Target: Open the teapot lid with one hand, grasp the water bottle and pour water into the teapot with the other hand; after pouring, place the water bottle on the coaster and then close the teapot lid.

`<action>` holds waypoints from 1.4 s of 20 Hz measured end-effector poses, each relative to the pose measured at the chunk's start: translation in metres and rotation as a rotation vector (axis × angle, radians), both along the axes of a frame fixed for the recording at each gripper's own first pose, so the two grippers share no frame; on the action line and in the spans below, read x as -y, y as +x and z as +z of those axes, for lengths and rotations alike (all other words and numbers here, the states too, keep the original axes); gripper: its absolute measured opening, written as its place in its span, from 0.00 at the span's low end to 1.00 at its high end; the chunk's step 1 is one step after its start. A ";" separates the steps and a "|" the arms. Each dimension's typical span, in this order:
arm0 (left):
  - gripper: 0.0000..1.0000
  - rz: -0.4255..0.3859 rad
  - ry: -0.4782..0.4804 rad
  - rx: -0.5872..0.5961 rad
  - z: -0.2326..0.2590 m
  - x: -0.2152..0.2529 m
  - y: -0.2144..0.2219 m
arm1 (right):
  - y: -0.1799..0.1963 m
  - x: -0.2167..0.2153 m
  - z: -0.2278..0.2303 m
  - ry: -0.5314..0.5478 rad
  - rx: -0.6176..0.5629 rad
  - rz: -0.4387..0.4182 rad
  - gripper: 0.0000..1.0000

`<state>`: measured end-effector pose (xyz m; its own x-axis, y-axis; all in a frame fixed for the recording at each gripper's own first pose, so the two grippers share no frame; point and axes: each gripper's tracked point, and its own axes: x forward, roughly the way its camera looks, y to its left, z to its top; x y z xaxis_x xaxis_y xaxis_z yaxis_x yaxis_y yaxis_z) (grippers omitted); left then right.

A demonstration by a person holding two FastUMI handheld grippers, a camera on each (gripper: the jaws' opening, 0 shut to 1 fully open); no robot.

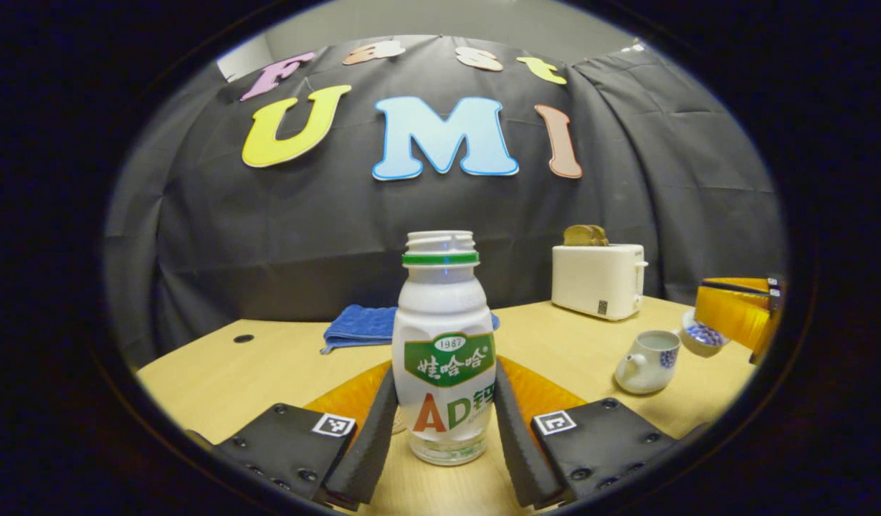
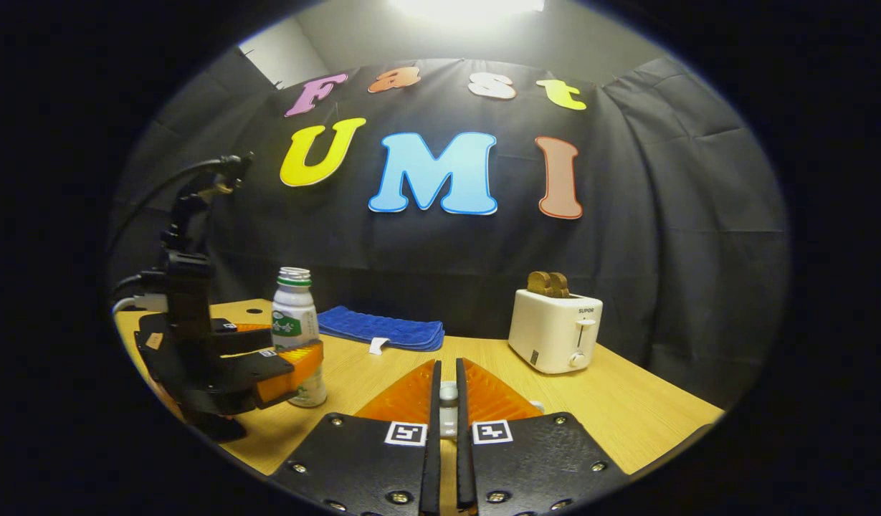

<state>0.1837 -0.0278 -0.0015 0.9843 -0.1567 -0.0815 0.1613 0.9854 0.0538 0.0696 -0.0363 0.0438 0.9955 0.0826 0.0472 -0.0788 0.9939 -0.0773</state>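
A white water bottle (image 1: pixel 446 344) with a green label and no cap stands on the wooden table (image 1: pixel 218 373). My left gripper (image 1: pixel 446 408) is shut on its lower body, one finger pressing each side. In the right gripper view the same bottle (image 2: pixel 294 315) and left gripper (image 2: pixel 282 369) show at the left. The white teapot (image 1: pixel 648 362) with blue pattern sits open at the right. Its lid (image 1: pixel 702 335) is held up beside it by my right gripper (image 1: pixel 705 315). In the right gripper view my right gripper (image 2: pixel 447 373) is shut on the lid's knob (image 2: pixel 448 394).
A white toaster (image 1: pixel 598 279) with bread in it stands at the back right of the table, and also shows as the toaster (image 2: pixel 555 330) in the right gripper view. A folded blue cloth (image 2: pixel 383 328) lies at the back, behind the bottle.
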 end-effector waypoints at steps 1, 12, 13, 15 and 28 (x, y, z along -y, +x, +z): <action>0.74 -0.003 0.018 0.001 0.000 0.004 -0.001 | -0.014 0.003 -0.003 0.018 -0.006 -0.002 0.08; 0.72 -0.120 0.449 0.099 0.012 0.070 0.000 | -0.121 0.039 -0.029 0.114 -0.037 -0.072 0.08; 0.74 -0.128 0.482 0.111 0.013 0.075 0.001 | -0.125 0.041 -0.030 0.121 -0.036 -0.072 0.08; 0.78 -0.143 0.564 0.126 0.013 0.086 0.005 | -0.129 0.044 -0.032 0.116 -0.036 -0.076 0.08; 0.80 -0.226 0.958 0.185 -0.005 0.134 0.019 | -0.151 0.066 -0.019 0.133 0.037 -0.094 0.08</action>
